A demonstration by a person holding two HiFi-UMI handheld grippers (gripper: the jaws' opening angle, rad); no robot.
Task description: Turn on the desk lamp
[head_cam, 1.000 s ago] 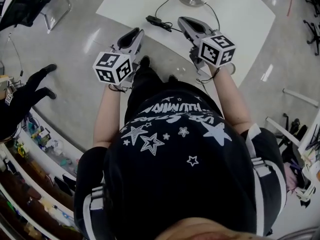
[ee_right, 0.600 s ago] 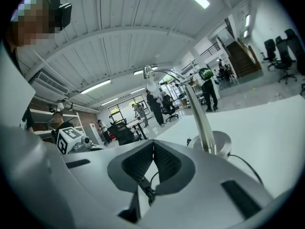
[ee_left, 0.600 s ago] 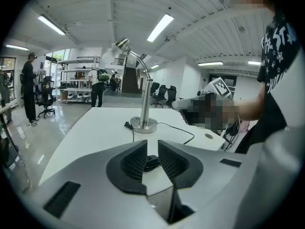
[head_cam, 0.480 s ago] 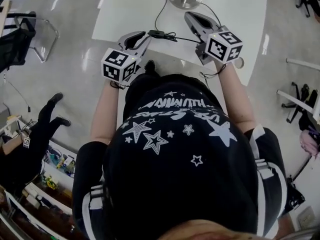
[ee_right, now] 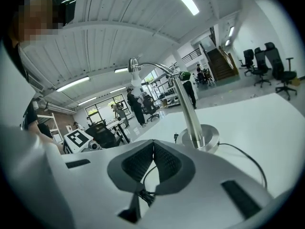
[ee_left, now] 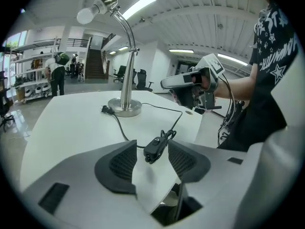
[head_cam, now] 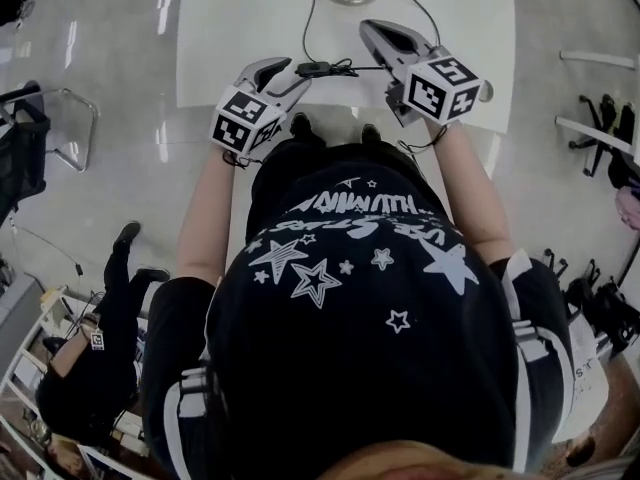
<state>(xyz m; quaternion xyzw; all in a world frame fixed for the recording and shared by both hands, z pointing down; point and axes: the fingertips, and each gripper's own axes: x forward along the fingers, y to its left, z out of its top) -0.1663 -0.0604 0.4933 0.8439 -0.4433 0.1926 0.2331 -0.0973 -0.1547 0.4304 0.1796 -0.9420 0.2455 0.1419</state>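
below, white table (head_cam: pixel 235 28), desk lamp (ee_left: pixel 125 108), glossy floor (head_cam: pixel 100 68) (strip lights (ee_left: pixel 143 5) overhead)

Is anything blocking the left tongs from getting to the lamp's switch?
No, nothing visible is in the way. The switch lies on the white table, right between the tips of the left tongs. Their jaws are opening, and the pads are not pressing it.
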